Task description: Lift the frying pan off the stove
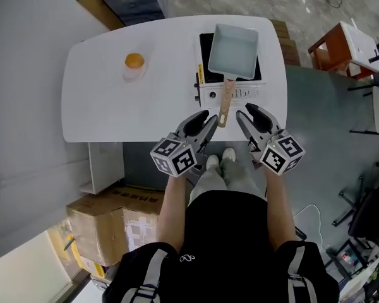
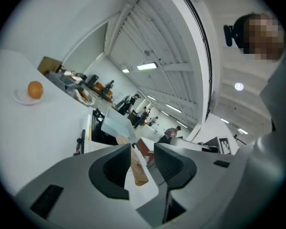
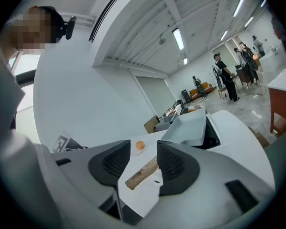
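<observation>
A pale rectangular frying pan (image 1: 234,49) sits on a black-topped stove (image 1: 205,43) at the back right of the white table (image 1: 114,106). Its wooden handle (image 1: 225,103) points toward me over the stove's front panel. My left gripper (image 1: 204,124) hovers just left of the handle's end, jaws open and holding nothing. My right gripper (image 1: 248,114) hovers just right of it, also open and empty. In the left gripper view the handle (image 2: 139,171) shows through the gap of the left gripper (image 2: 143,149), with the pan (image 2: 117,124) beyond. In the right gripper view the handle (image 3: 142,172) lies ahead of the right gripper (image 3: 144,149), before the pan (image 3: 188,128).
An orange (image 1: 134,60) rests on a small clear dish at the table's left. Cardboard boxes (image 1: 107,226) stand on the floor to the lower left. An orange-framed stool (image 1: 341,46) stands to the right of the table. My feet (image 1: 221,160) are at the table's front edge.
</observation>
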{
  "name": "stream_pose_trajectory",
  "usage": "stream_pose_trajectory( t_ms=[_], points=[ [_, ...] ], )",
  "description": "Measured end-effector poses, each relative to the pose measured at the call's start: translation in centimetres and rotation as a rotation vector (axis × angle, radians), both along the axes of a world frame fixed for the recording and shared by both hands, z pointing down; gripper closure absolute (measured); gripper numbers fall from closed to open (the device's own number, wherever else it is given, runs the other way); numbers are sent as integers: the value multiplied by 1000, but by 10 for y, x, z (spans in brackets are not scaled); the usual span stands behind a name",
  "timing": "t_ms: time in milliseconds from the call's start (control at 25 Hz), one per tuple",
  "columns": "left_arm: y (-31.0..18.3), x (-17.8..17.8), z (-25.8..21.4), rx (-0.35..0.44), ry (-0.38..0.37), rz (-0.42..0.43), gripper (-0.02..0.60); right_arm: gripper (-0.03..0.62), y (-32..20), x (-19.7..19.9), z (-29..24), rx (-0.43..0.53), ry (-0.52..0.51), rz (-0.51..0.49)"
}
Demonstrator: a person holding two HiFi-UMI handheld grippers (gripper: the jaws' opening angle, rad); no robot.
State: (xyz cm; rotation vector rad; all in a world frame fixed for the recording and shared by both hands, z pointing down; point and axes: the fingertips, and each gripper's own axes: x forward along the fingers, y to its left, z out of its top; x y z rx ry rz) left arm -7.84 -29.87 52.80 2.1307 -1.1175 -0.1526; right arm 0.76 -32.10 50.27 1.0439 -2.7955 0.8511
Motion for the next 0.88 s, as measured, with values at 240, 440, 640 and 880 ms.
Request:
stream_pose_trajectory(
  t_ms=[240, 440, 640, 880],
  points=[
    [-1, 14, 22, -99, 78, 188, 368, 373, -7, -9, 25, -155, -97, -106],
    [-7, 21, 38, -144, 45, 269, 367, 347, -13, -23, 43, -260, -127, -202],
    [-6, 29, 50, -169, 31, 360, 368, 345, -16, -32, 61, -332, -130, -274],
    [-8, 39, 58, -207, 121, 424, 370, 347, -20, -42, 84, -397, -130, -347]
  ],
)
